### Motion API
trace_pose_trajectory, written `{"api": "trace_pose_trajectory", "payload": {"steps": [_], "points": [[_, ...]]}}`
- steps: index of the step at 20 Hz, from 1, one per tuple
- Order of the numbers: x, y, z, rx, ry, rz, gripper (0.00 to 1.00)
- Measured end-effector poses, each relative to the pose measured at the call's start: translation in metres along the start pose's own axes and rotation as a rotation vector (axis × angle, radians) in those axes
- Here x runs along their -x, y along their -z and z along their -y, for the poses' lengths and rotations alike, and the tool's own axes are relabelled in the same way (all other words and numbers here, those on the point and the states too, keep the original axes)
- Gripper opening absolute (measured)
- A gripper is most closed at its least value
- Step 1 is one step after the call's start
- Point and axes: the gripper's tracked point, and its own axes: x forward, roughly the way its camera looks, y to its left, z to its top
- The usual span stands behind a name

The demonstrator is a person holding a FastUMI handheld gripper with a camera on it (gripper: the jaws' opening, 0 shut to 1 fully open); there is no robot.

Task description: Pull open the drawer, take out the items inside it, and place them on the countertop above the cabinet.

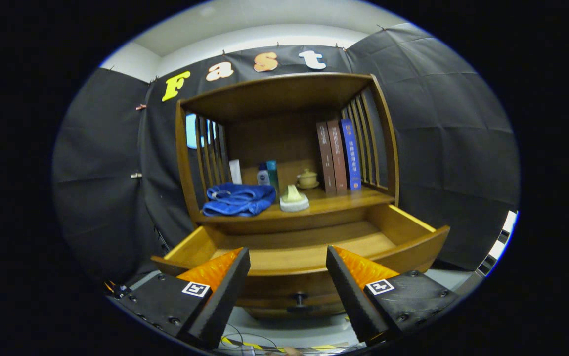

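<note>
Facing a wooden cabinet [284, 148], the gripper [288, 282] hangs with its fingers spread wide and grasping nothing; the gap between them frames the drawer [309, 247] at 12 o'clock. The drawer stands pulled fully out, a shallow tray of smooth, honey-toned wood with a curved front lip, and its bare floor shows no item left inside as far as the view reaches. A small dark knob [299, 298] sits on the panel just below the drawer front, between the fingers.

On the table [343, 200], the cabinet's top directly above the drawer, lie a folded blue towel [239, 200], soft and rumpled, at 11 o'clock from the fingers, and just beside it a pale, rounded soap-like lump on a white dish [293, 199]. Further back stand a white tube [235, 171], two small bottles [268, 174] and a little lidded ceramic cup [307, 179]. Three hardback books [338, 155] stand upright against the slatted side at 1 o'clock. Which of these came from the drawer cannot be told.

By judgement, the towel and dish rest near the front edge because that is the easiest reach from the drawer; the fingers' released, backed-off pose suggests the emptying is done or nearly so.
</note>
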Motion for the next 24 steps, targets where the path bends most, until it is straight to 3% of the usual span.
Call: {"api": "trace_pose_trajectory", "payload": {"steps": [9, 15, 24], "points": [[-0.034, 0.073, 0.015, 0.021, 0.038, -0.161, 0.99], [-0.045, 0.068, 0.014, 0.02, 0.046, -0.145, 0.99], [-0.114, 0.051, 0.012, 0.028, 0.06, -0.149, 0.99]]}}
